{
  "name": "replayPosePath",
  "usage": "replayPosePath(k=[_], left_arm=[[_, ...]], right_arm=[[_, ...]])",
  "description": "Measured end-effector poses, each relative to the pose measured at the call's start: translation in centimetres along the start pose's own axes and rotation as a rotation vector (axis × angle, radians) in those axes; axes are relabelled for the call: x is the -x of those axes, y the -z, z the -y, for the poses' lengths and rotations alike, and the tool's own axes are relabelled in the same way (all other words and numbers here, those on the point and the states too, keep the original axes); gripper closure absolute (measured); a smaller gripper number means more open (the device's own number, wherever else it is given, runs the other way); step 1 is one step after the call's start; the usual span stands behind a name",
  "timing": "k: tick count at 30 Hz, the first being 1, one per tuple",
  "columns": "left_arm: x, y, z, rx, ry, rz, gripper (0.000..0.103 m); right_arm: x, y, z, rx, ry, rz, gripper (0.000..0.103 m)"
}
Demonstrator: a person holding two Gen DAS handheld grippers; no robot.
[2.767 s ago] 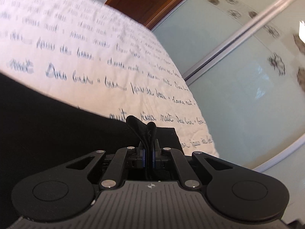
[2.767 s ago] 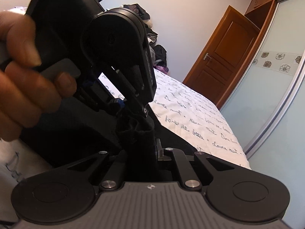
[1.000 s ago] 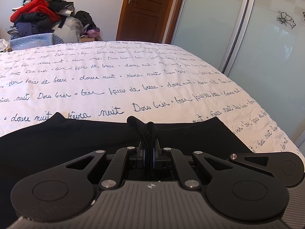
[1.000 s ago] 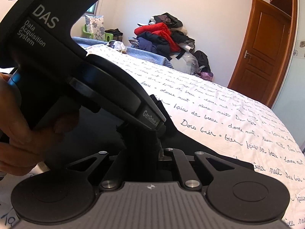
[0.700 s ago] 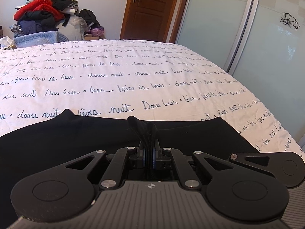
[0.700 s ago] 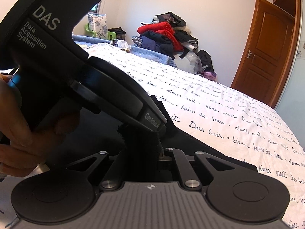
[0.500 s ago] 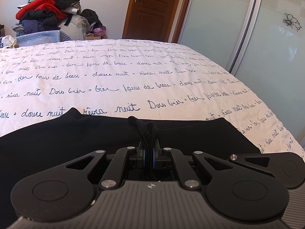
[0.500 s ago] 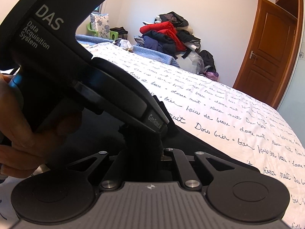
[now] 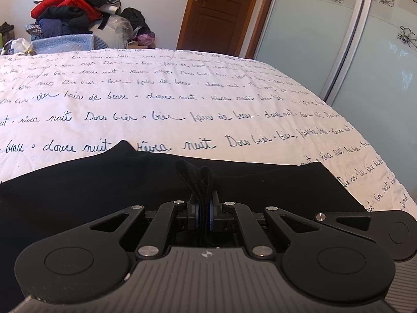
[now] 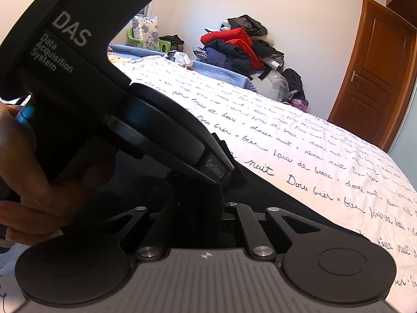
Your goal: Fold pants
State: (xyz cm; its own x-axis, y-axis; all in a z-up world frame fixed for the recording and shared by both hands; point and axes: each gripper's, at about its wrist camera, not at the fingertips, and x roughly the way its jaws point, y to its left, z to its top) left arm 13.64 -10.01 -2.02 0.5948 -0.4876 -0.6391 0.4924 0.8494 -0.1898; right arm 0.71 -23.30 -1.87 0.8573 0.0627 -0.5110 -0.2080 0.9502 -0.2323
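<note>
My left tool (image 9: 204,210) has its jaws pressed together on a bunched fold of the black pants (image 9: 78,195), and the pinched cloth sticks up in a small ridge just past the fingertips. My right tool (image 10: 206,208) is likewise clamped on a thick wad of the same pants; the dark fabric fills the gap between its jaws and hides the pads.

The pants lie on the bed (image 9: 182,99), on its white cover printed with lines of handwriting. Taking the bed as my landmark: the pants are spread flat across its near edge, closest to me, their far hem running as a nearly straight dark line across the cover, with a small peak of cloth rising toward the left part of that line. A corner of the pants reaches toward the bed's right side, where part of my right tool shows beside it in the left wrist view.

In the right wrist view my left tool's body looms large above the pants, marked "DAS Data Acquisition System", with my left hand (image 10: 31,195) wrapped around its grip. The two tools are close together over the bed's near edge.

Beyond the bed's far end is a pile of clothes (image 9: 70,7), red and dark. A wooden door (image 9: 221,7) stands past the bed's far right corner, and frosted sliding wardrobe doors (image 9: 365,65) run along the bed's right side.
</note>
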Motion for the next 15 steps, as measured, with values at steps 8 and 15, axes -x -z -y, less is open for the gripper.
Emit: replayPosePath(k=[8,15], left_arm=[[-0.7,-0.1,-0.7,0.007,-0.005,-0.005,0.091],[-1.4,0.1,-1.1,0.022,-0.006,-0.025,0.091]], right_arm=[[-0.1,0.1,0.4,0.005,-0.012,-0.014,0.097],[-0.5,0.1,0.8,-0.010,-0.032,-0.038,0.097]])
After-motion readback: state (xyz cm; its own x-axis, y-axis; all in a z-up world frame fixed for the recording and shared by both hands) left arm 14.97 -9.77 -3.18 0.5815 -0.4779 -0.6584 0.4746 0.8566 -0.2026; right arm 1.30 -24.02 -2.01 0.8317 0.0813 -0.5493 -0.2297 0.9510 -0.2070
